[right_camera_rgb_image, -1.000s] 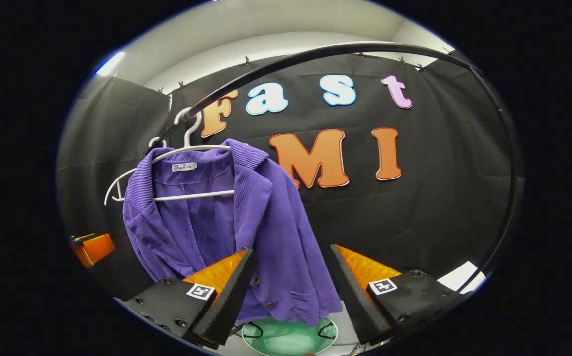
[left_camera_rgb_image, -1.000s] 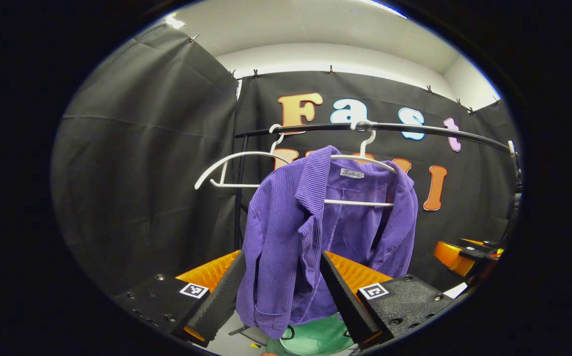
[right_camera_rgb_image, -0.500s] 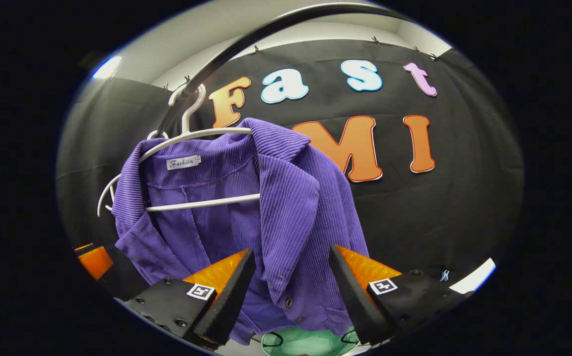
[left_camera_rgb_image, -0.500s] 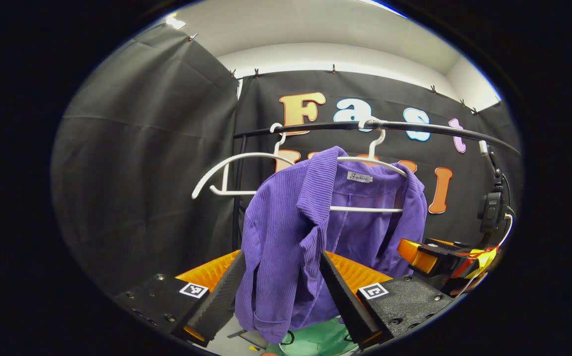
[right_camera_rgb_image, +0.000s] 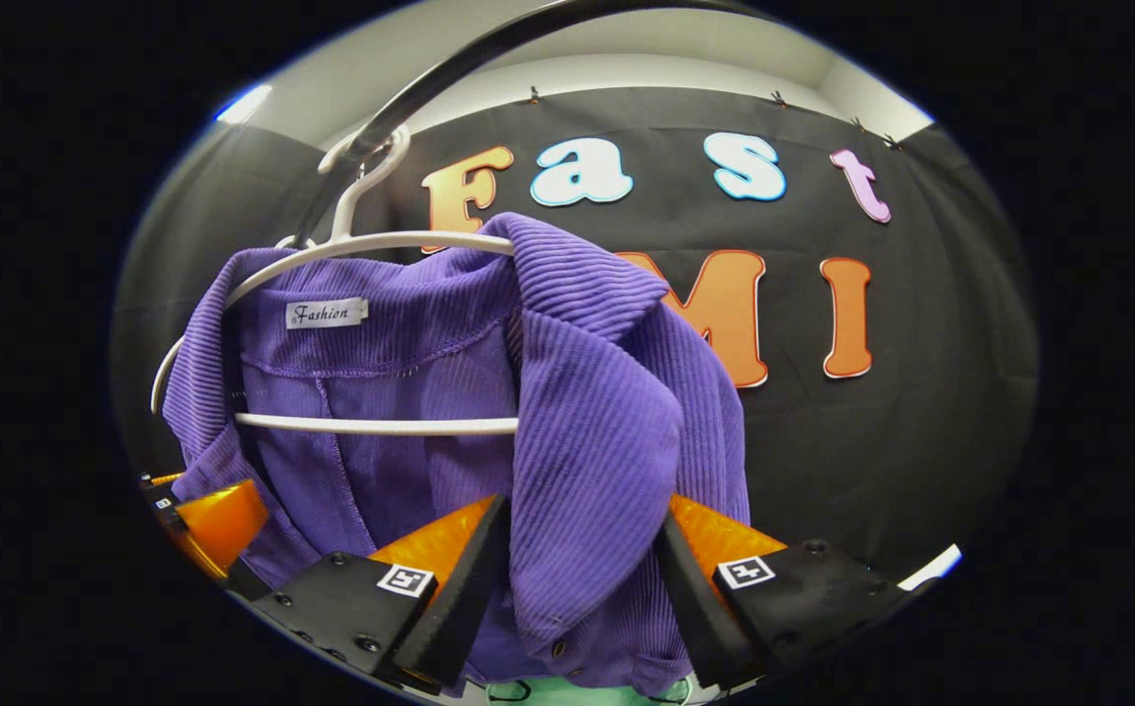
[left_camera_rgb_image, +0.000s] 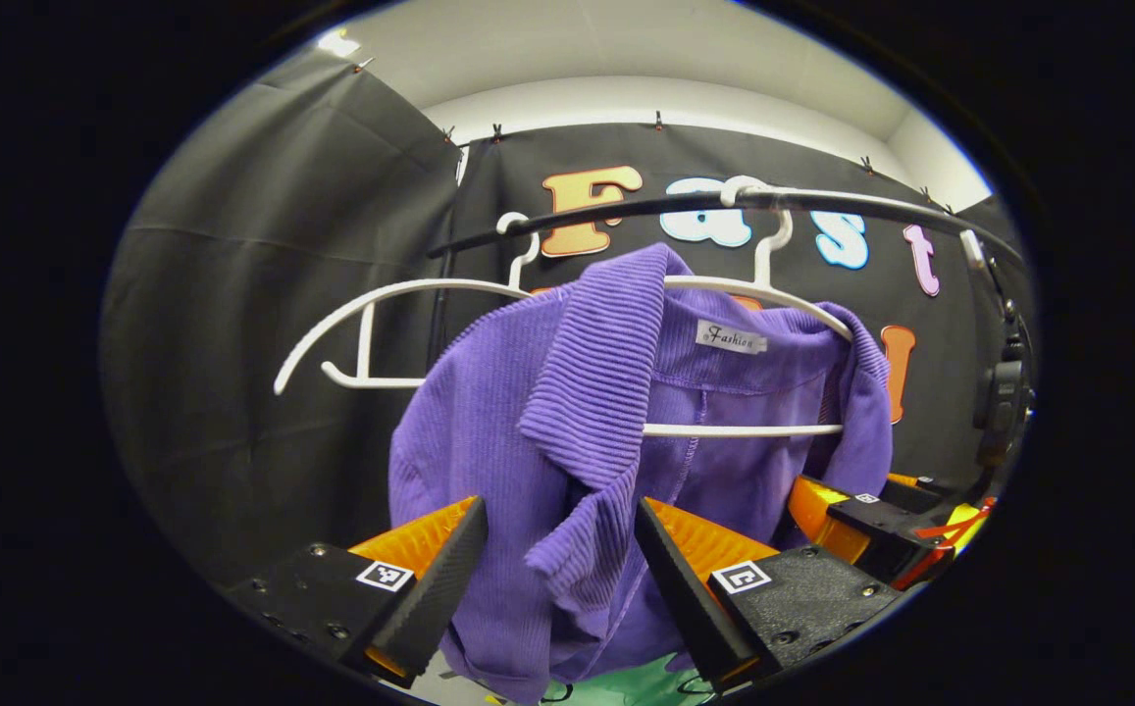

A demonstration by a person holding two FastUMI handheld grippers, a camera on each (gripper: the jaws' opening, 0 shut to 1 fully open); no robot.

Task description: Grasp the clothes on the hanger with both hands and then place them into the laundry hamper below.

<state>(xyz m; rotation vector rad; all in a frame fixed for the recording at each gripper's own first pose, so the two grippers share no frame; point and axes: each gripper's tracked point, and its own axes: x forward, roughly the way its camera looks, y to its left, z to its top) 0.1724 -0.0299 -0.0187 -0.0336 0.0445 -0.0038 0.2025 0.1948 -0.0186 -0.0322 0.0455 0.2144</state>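
Black booth cloth backs a dark rail [left_camera_rgb_image: 626, 208] carrying two white hangers. Left gripper [left_camera_rgb_image: 559, 549] has its fingers spread wide, bracketing the purple jacket's [left_camera_rgb_image: 489, 441] left lapel without pressing it; right gripper [right_camera_rgb_image: 582, 549] is equally wide apart around the opposite lapel. Close each pair on the ribbed lapel fold, then lift the shoulders clear of the loaded hanger [right_camera_rgb_image: 371, 424] before lowering toward the green hamper [left_camera_rgb_image: 626, 686] directly beneath the hem. Compared with a second ago, both grippers have advanced: the jacket looms larger and its fabric now sits between the fingers
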